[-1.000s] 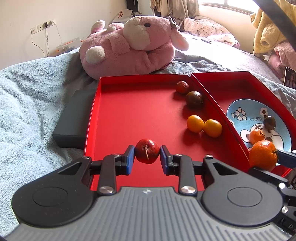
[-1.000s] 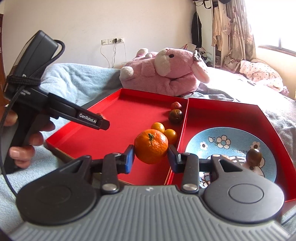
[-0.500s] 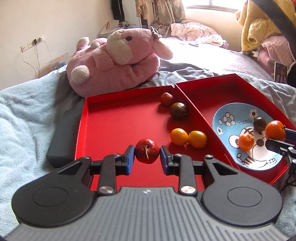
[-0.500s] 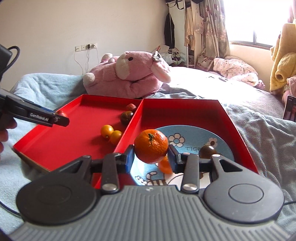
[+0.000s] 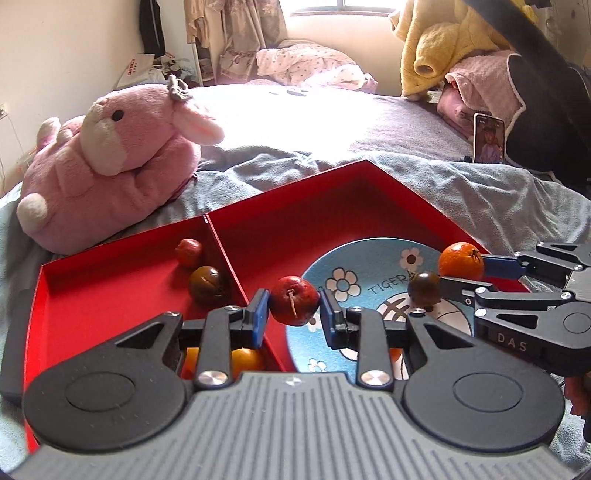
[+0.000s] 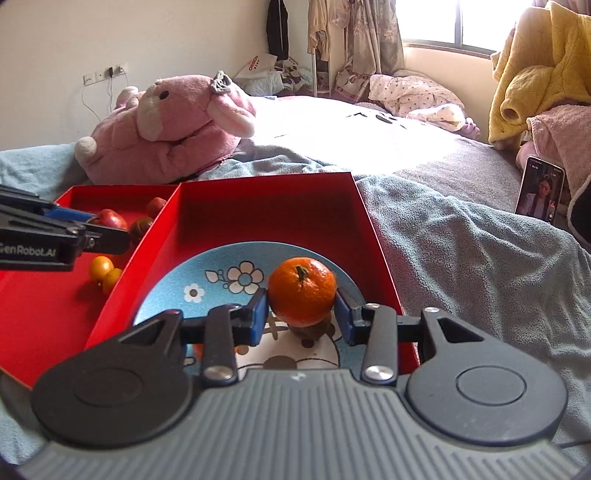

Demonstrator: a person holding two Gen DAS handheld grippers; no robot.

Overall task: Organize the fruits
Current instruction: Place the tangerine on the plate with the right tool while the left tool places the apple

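Sunlit bed (image 6: 461,229) under a window (image 6: 428,22), pink plush (image 5: 110,162) near white wall (image 6: 147,33)

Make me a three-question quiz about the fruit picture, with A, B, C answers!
1. Where is the blue plate?
A. in the right part of the red box
B. on the pink plush
C. on the floor

2. How many small yellow fruits lie in the left part of the box?
A. none
B. two
C. five

3. What is the right tool doing?
A. holding nothing
B. gripping the plate
C. gripping the orange

Answers:
1 A, the plate lies inside the right part of the box.
2 B, a pair sits side by side in the right wrist view.
3 C, the orange sits clamped between its two blue pads above the plate.
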